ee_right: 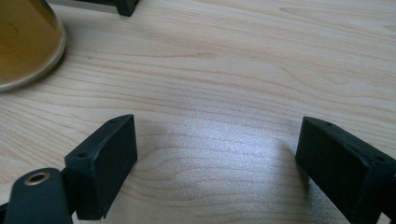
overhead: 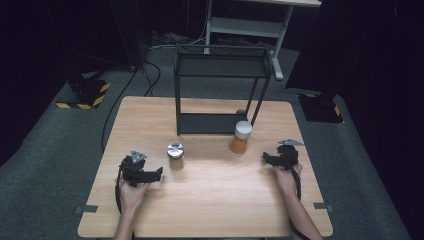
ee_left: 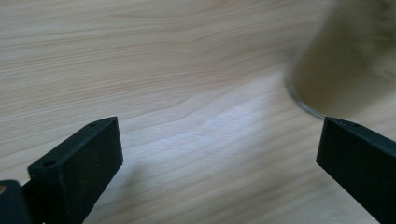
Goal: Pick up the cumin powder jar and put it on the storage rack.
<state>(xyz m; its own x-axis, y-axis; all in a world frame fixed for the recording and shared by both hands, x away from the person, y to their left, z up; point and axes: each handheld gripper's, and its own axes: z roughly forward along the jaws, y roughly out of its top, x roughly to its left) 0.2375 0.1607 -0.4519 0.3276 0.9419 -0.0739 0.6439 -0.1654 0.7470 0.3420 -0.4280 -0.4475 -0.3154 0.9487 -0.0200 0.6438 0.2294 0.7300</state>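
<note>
Left tool (overhead: 159, 172), jaws wide, sat beside my silver-lidded jar (overhead: 175, 156); right tool (overhead: 266, 158) likewise wide. Risk: approx. approach could tip jar on worktop (overhead: 215, 200).

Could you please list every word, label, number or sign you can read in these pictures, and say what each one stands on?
None can be read.
The jar with the silver lid: no label legible at this size.
The jar with the white lid: no lettering to make out.
The black shelf rack: plain.
The yellow-and-black hazard stripes on the floor bases are a pattern, not text.
</note>
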